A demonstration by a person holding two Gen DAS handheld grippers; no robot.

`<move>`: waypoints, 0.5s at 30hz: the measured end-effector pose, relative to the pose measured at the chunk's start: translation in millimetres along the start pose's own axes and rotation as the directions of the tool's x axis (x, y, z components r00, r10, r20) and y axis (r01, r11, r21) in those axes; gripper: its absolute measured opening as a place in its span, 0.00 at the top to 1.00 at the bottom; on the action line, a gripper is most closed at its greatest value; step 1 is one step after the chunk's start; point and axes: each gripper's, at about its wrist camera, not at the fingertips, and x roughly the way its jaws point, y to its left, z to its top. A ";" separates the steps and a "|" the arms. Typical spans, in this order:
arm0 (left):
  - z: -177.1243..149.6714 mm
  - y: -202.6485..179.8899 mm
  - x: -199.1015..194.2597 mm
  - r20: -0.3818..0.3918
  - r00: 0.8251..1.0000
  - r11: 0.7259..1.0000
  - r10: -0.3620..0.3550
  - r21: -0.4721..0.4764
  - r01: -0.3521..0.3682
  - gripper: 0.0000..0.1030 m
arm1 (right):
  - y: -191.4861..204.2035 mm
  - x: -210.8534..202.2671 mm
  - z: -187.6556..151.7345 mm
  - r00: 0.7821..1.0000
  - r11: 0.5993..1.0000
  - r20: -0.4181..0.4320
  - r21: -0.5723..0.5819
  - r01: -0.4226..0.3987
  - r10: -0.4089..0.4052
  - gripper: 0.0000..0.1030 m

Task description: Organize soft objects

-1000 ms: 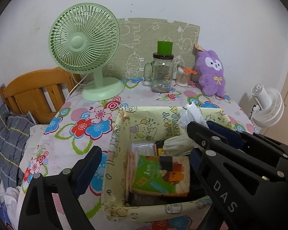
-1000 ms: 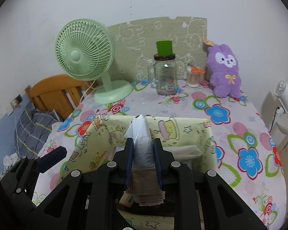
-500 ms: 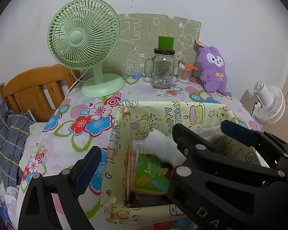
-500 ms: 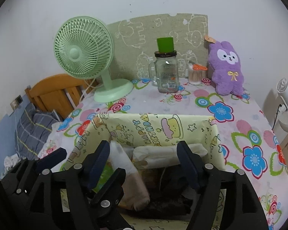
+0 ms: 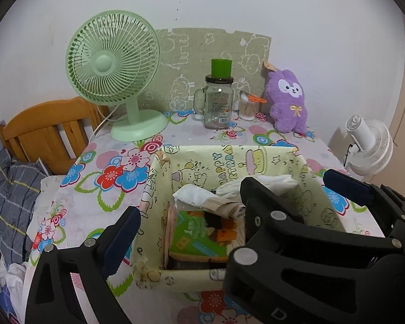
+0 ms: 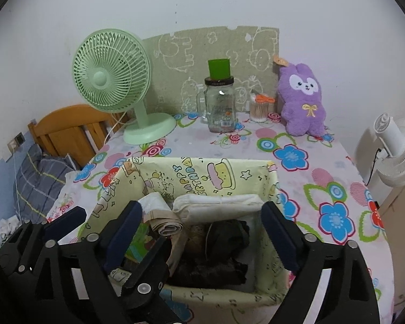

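Right tongs (image 6: 202, 232): spread wide, nothing between the blue pads (image 6: 279, 236), hanging over the near half of the box (image 6: 202, 172). Left tongs (image 5: 229, 210): also wide open and empty; one pad sits outside the box's left wall, the other side is crossed by the right tool's black frame, so the far pad is only partly seen.

Box: yellow, cartoon print with birthday lettering, standing on the counter (image 6: 324, 167), which wears a flowered cloth. Soft things are packed inside it. Near right: a dark bundle of cloth (image 6: 226, 237). Left of centre: a beige rolled cloth (image 6: 166, 222) with a white plastic bag (image 6: 154, 202) touching it at the back. Behind these, along the far wall: a folded cream cloth (image 6: 218, 206). At the left side, a green printed packet (image 5: 199, 243) lies lower down, partly under the roll.

Beyond the box, counter's far edge against the wall: green desk fan (image 6: 113, 81) at left, glass jar (image 6: 220, 105) with a green cup (image 6: 218, 68) on its lid at centre, a small container of cotton swabs (image 6: 259, 109) just beside it, and a purple plush rabbit (image 6: 302, 100) upright at right. A drawn-on cardboard sheet (image 6: 191, 54) leans on the wall behind.

Off the counter: wooden bed headboard (image 6: 67, 127) left, white fan (image 6: 397, 145) right.
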 end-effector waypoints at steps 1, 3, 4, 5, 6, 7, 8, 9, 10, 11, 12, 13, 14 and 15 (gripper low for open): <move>0.0 -1.0 -2.6 0.005 1.000 1.000 0.001 0.002 -0.001 0.05 | -0.7 -4.3 -0.6 1.000 1.000 0.007 0.000 0.002 -0.002 0.09; -1.0 -4.3 -9.8 0.015 1.000 1.000 0.003 0.007 -0.003 0.04 | -1.9 -12.1 -1.1 1.000 1.000 0.015 -0.001 0.006 -0.006 0.08; -1.3 -5.4 -12.5 0.019 1.000 1.000 0.004 0.009 -0.004 0.03 | -2.4 -16.5 -1.5 1.000 1.000 0.020 -0.003 0.008 -0.008 0.08; -2.1 -7.1 -16.6 0.024 1.000 1.000 0.003 0.011 -0.004 0.03 | -2.9 -21.4 -2.3 1.000 1.000 0.027 -0.004 0.011 -0.011 0.08; -2.4 -7.8 -19.3 0.028 1.000 1.000 0.003 0.013 -0.004 0.03 | -3.6 -25.9 -3.0 0.999 1.000 0.033 -0.004 0.014 -0.013 0.08; -3.4 -9.3 -23.7 0.034 0.999 1.000 0.003 0.015 -0.004 0.03 | -3.5 -28.9 -3.7 0.999 1.000 0.037 -0.005 0.015 -0.015 0.07; -4.1 -10.1 -26.7 0.038 0.999 1.000 0.004 0.016 -0.004 0.02 | -4.0 -33.7 -4.7 0.999 1.000 0.043 -0.005 0.018 -0.018 0.06; -4.5 -11.0 -29.5 0.042 0.999 1.000 0.005 0.016 -0.006 0.01 | -4.1 -37.3 -5.2 0.999 1.000 0.048 -0.004 0.020 -0.019 0.05; -5.4 -12.2 -34.0 0.047 0.999 1.000 0.008 0.017 -0.009 0.01 | -4.3 -42.0 -5.8 0.998 1.000 0.056 -0.004 0.020 -0.020 0.05; -5.7 -13.4 -36.7 0.050 0.999 1.000 0.009 0.017 -0.010 0.01 | -4.4 -46.2 -6.7 0.998 1.000 0.062 -0.004 0.020 -0.020 0.05; -6.8 -14.3 -41.3 0.056 0.998 1.000 0.010 0.019 -0.011 0.01 | -4.3 -51.6 -7.6 0.997 1.000 0.068 -0.006 0.020 -0.020 0.05; -7.9 -14.5 -45.0 0.062 0.998 1.000 0.011 0.019 -0.012 0.00 | -3.9 -55.3 -8.1 0.997 1.000 0.073 -0.008 0.021 -0.020 0.05; -9.0 -15.3 -49.3 0.068 0.998 1.000 0.013 0.021 -0.014 0.00 | -3.4 -59.2 -8.8 0.997 1.000 0.078 -0.010 0.021 -0.021 0.05; -10.0 -16.0 -53.9 0.075 0.997 1.000 0.013 0.022 -0.015 0.00 | -2.6 -64.2 -9.7 0.996 1.000 0.086 -0.014 0.022 -0.021 0.05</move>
